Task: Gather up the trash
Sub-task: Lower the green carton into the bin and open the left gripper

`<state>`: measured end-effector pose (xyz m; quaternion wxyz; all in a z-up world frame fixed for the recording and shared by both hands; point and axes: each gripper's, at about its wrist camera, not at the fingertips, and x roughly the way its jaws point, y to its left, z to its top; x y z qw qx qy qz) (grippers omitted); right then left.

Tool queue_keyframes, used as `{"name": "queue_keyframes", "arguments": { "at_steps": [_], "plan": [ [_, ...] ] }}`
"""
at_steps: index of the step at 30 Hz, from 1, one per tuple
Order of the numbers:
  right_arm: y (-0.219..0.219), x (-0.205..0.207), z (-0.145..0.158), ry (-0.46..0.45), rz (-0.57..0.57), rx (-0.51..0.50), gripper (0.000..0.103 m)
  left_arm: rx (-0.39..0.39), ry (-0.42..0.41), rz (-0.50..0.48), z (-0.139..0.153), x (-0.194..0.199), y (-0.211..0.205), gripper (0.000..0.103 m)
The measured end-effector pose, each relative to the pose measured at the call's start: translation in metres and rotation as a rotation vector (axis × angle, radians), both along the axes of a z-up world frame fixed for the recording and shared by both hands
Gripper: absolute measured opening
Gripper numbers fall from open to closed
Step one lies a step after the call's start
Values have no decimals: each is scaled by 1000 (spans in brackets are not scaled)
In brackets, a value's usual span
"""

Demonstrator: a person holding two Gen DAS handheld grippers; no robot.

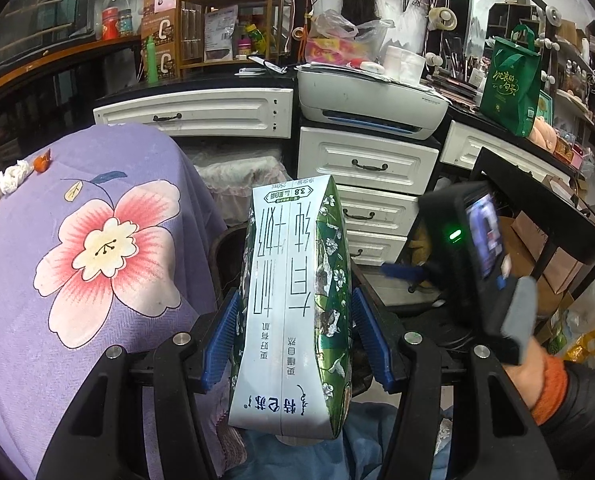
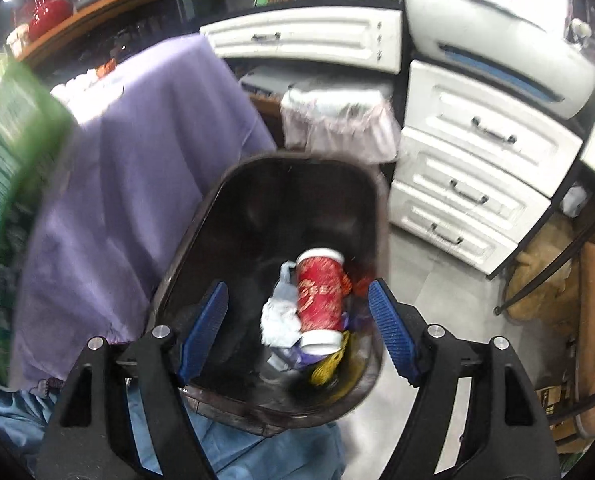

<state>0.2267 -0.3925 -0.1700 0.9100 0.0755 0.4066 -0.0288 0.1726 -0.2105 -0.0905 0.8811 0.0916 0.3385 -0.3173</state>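
Note:
A green and white milk carton (image 1: 293,300) stands upright between the blue pads of my left gripper (image 1: 295,340), which is shut on it beside the purple flowered tablecloth (image 1: 97,240). The same carton shows as a green blur (image 2: 13,140) at the left of the right wrist view. My right gripper (image 2: 297,324) hangs open over a dark brown bin (image 2: 225,184), nothing between its fingers. In the bin lie a red paper cup (image 2: 321,300), crumpled white paper (image 2: 279,320) and other scraps. On the cloth's far left edge lie a crumpled tissue (image 1: 13,174) and an orange scrap (image 1: 42,161).
White drawers (image 1: 369,164) with a printer (image 1: 373,108) on top stand behind the bin. A black table frame (image 1: 537,200) and cardboard boxes are to the right, with a green bag (image 1: 509,84) on the counter. A person's sleeve (image 1: 553,384) holds the right gripper.

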Motion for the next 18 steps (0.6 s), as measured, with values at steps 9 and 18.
{"name": "queue_keyframes", "arguments": {
  "at_steps": [9, 18],
  "plan": [
    [-28, -25, 43, -102, -95, -44, 77, 52, 24, -16, -18, 11, -17, 56],
    [-64, -47, 61, -145, -192, -1, 81, 132, 69, -25, -52, 29, -39, 56]
  ]
}}
